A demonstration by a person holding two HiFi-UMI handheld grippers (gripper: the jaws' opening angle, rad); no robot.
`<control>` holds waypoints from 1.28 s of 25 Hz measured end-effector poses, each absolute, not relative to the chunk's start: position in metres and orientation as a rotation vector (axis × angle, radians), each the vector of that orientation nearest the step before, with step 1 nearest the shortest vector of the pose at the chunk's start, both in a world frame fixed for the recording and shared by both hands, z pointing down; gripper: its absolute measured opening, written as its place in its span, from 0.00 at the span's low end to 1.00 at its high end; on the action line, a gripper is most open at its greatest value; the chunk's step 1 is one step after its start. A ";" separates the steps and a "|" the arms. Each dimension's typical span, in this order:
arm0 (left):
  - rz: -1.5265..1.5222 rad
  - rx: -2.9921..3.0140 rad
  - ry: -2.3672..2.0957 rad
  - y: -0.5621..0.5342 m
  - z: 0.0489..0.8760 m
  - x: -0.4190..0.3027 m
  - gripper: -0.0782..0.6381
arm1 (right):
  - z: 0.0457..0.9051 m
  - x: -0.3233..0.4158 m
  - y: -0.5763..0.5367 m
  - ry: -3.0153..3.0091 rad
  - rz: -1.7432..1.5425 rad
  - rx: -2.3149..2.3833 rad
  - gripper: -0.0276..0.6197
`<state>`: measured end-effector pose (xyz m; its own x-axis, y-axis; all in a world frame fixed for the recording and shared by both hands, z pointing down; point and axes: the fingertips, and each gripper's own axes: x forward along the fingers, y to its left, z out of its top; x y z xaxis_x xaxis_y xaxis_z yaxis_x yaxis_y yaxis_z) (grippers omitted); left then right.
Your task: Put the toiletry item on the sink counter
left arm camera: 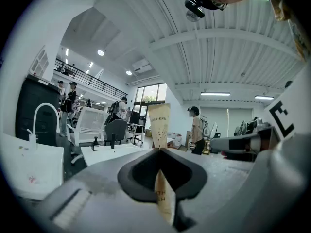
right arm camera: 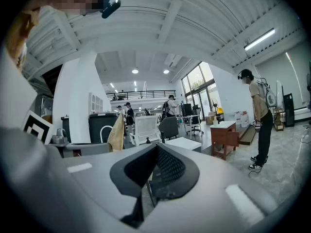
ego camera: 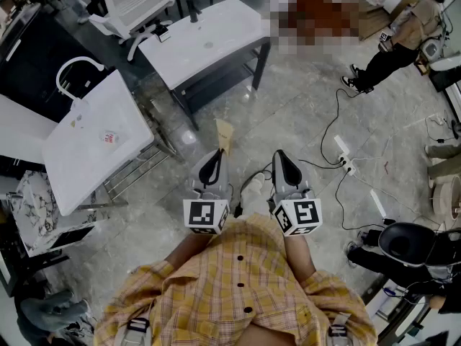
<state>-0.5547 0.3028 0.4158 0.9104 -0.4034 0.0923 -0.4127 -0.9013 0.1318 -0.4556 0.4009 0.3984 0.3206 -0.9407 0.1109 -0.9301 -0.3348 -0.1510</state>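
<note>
At the left stood the white sink worktop [ego camera: 86,157], its curved white faucet [ego camera: 75,66] at the far end. A second white worktop [ego camera: 205,42] lay farther off, toward the middle. To the right of the sink worktop, near the person's yellow checked shirt [ego camera: 238,287], the left gripper [ego camera: 219,153] had its jaws closed on the beige toiletry tube [ego camera: 225,134]. The left gripper view showed the tube [left arm camera: 159,125] pinched in the seam between the jaws, its flat end rising upright beyond them. The tube hung over the grey floor [ego camera: 288,114], apart from the sink worktop and not resting on anything. Just beside it, the right gripper [ego camera: 278,154] pointed the same way, and the right gripper view showed its jaws pressed together with nothing between them. Farther right a white power strip [ego camera: 344,156] and its dark cables lay on the floor, and at the far right a person [ego camera: 395,47] stood.
</note>
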 end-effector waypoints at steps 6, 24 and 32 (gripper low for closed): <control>0.114 2.923 -0.633 0.295 0.421 -0.541 0.11 | 0.402 -0.446 0.392 1.803 -0.278 -2.477 0.04; 0.182 2.935 -0.687 0.235 0.425 -0.382 0.11 | 0.405 -0.275 0.325 1.858 -0.310 -2.432 0.04; 0.213 2.944 -0.713 0.226 0.424 -0.308 0.11 | 0.407 -0.196 0.318 1.859 -0.304 -2.404 0.04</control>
